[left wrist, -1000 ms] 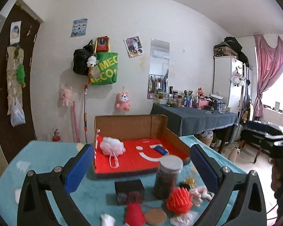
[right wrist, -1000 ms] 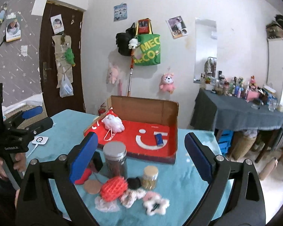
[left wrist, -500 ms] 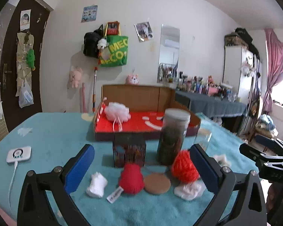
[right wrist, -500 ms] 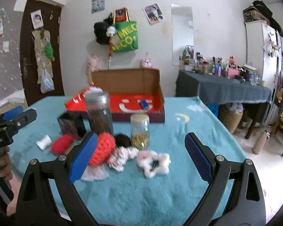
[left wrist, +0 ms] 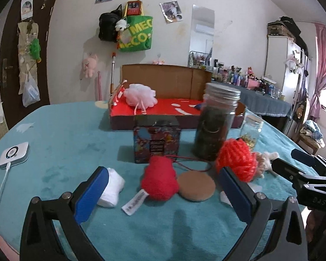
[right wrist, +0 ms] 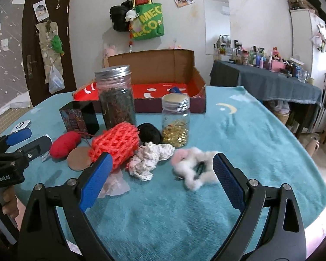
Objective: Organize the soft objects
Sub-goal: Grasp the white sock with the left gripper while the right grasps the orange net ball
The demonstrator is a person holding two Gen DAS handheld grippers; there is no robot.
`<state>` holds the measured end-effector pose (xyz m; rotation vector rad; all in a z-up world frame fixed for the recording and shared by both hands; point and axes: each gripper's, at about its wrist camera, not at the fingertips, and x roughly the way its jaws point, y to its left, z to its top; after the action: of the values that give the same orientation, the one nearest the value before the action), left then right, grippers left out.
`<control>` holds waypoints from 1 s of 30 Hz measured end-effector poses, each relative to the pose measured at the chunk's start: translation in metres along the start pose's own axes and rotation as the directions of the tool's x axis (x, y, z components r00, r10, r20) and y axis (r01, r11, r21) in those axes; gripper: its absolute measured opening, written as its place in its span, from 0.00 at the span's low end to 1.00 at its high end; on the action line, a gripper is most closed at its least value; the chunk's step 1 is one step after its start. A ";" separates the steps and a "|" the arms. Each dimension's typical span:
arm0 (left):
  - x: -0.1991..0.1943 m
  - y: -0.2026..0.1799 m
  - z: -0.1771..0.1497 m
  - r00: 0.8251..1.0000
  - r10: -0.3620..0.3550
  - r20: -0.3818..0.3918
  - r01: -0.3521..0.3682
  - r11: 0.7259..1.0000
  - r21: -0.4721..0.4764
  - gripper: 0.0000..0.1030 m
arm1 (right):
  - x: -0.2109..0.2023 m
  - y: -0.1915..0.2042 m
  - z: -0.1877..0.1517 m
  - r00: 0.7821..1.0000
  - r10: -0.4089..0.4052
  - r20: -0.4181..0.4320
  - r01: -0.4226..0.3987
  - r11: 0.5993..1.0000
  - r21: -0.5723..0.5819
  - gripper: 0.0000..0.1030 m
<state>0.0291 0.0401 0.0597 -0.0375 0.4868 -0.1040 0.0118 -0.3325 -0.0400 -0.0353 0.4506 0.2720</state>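
Note:
A red plush (left wrist: 159,180) lies on the teal table between the fingers of my open, empty left gripper (left wrist: 163,192); it also shows in the right wrist view (right wrist: 64,144). A white cloth (left wrist: 112,186) lies by the left finger. An orange net sponge (left wrist: 237,162) (right wrist: 116,144), a cream knit piece (right wrist: 151,158), a black ball (right wrist: 148,132) and a pink-white fluffy toy (right wrist: 193,166) lie ahead of my open, empty right gripper (right wrist: 162,177). A white bath pouf (left wrist: 139,95) sits in the red cardboard box (left wrist: 154,121) (right wrist: 193,106).
A tall dark jar (left wrist: 216,121) (right wrist: 116,96), a small jar of gold bits (right wrist: 176,122), a patterned dark box (left wrist: 156,141) and a cork disc (left wrist: 195,186) stand among the soft things. A white charger (left wrist: 14,154) lies far left. A cluttered dark table (right wrist: 269,80) stands at the right.
Both grippers have come down from a high view to table level and closer to the cluster. The left now frames the red plush; the right faces the knit piece and fluffy toy.

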 end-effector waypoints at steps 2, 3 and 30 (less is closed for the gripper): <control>0.001 0.007 0.000 1.000 0.021 -0.007 -0.021 1.000 0.000 1.00 | 0.004 0.004 0.002 1.000 0.013 -0.004 -0.013 1.000 -0.002 0.92; 0.002 0.011 0.001 0.999 0.032 -0.011 -0.032 0.999 0.001 1.00 | 0.006 0.007 0.003 1.000 0.022 -0.004 -0.022 1.000 -0.005 0.92; 0.027 0.057 0.004 0.983 -0.017 -0.182 0.009 0.999 -0.045 0.14 | 0.046 0.060 0.012 0.982 0.161 -0.098 -0.174 0.974 -0.147 0.31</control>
<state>0.0595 0.0934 0.0473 -0.0748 0.6718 -0.1104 0.0406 -0.2623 -0.0479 -0.1618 0.5176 0.4729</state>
